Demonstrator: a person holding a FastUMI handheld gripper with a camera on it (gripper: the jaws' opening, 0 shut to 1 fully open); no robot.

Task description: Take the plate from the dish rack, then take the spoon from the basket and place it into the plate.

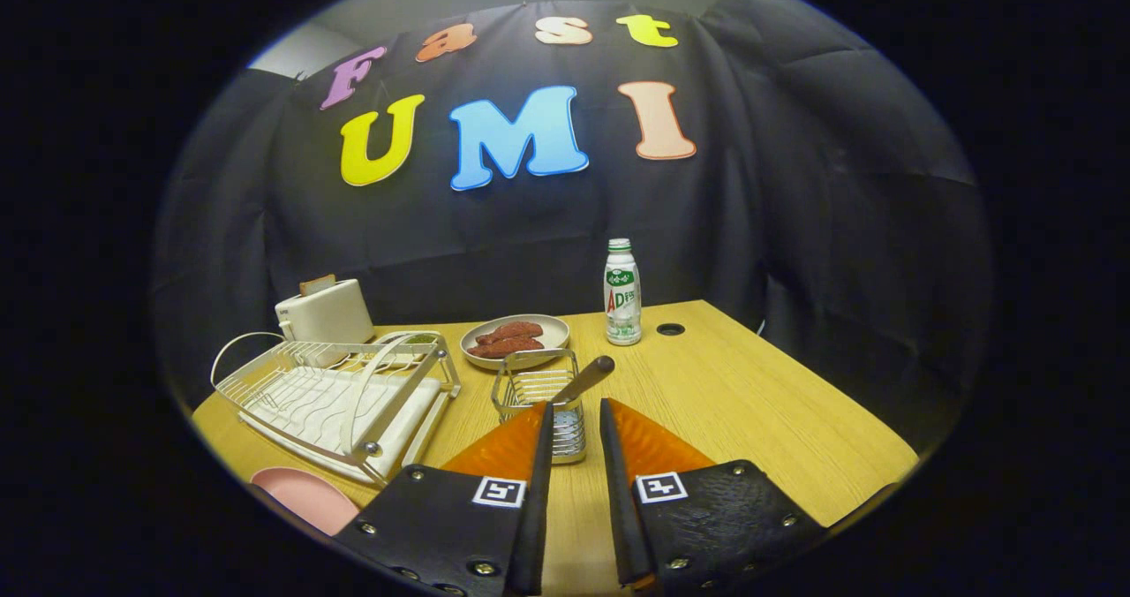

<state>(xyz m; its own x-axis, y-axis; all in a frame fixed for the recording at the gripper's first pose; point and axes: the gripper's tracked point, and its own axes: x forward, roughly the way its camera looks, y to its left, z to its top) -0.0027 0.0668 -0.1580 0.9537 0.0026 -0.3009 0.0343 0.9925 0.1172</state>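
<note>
My gripper stands open, its orange fingers apart with nothing pressed between them. Just ahead of the fingertips sits a small wire basket on the wooden table. A spoon's brown handle sticks up out of it, slanting to the right above the gap between the fingers. The pink plate lies flat on the table to the left of the left finger, in front of the white dish rack. The rack holds no plate that I can see.
Beyond the basket stands a grey plate with reddish food. A white bottle with a green cap is right of it. A white toaster sits behind the rack. A round cable hole marks the wooden table.
</note>
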